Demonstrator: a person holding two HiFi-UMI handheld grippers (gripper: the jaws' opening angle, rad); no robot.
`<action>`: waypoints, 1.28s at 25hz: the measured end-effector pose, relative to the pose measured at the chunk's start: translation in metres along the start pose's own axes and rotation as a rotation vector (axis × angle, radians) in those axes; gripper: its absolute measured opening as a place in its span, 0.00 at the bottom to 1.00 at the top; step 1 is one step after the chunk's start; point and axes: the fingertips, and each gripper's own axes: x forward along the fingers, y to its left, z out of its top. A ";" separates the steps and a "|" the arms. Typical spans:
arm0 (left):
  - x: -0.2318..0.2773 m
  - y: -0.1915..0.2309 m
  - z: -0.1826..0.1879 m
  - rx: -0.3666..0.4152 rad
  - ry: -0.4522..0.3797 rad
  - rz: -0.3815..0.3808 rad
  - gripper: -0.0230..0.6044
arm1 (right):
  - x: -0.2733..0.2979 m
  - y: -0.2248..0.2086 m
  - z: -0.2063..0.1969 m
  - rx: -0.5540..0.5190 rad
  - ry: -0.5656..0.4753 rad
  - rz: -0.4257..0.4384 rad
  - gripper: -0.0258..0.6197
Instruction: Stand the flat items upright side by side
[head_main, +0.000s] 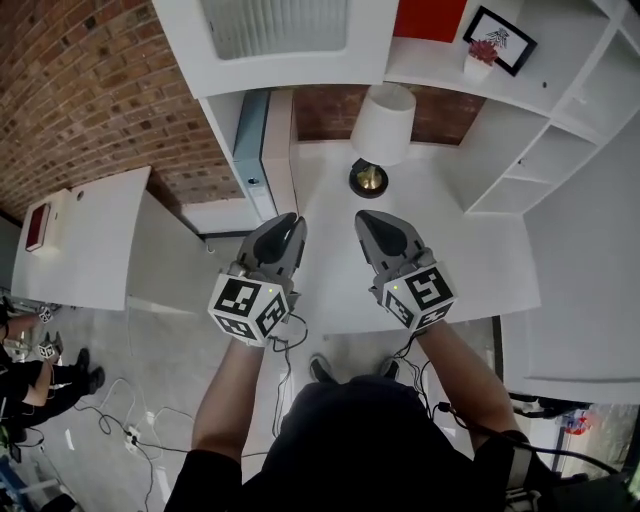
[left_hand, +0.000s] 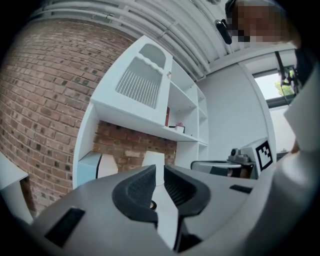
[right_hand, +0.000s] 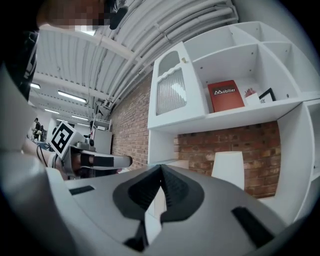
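Note:
A pale blue flat item (head_main: 249, 138) and a white one (head_main: 278, 140) sit side by side against the left wall of the desk nook, apparently on edge; the left gripper view shows them too (left_hand: 95, 169). A red book (right_hand: 226, 96) leans on the upper shelf (head_main: 428, 18). My left gripper (head_main: 290, 222) and right gripper (head_main: 365, 218) hover side by side over the white desk (head_main: 330, 270), short of the lamp. Both are shut with nothing between their jaws (left_hand: 159, 169) (right_hand: 161, 169).
A lamp with a white shade (head_main: 383, 122) and dark round base (head_main: 369, 178) stands mid-desk at the back. A framed picture (head_main: 500, 38) and small potted plant (head_main: 480, 55) are on the shelf. A low white table (head_main: 80, 240) and floor cables (head_main: 120, 420) lie at the left.

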 end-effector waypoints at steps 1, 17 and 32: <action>0.004 -0.005 0.002 0.002 -0.003 0.006 0.11 | -0.005 -0.005 0.001 0.004 -0.005 -0.001 0.04; 0.058 -0.085 0.007 0.030 -0.016 0.071 0.11 | -0.069 -0.078 -0.002 0.002 -0.019 0.013 0.04; 0.062 -0.101 0.008 0.033 -0.024 0.089 0.11 | -0.082 -0.084 0.001 -0.050 -0.017 0.036 0.04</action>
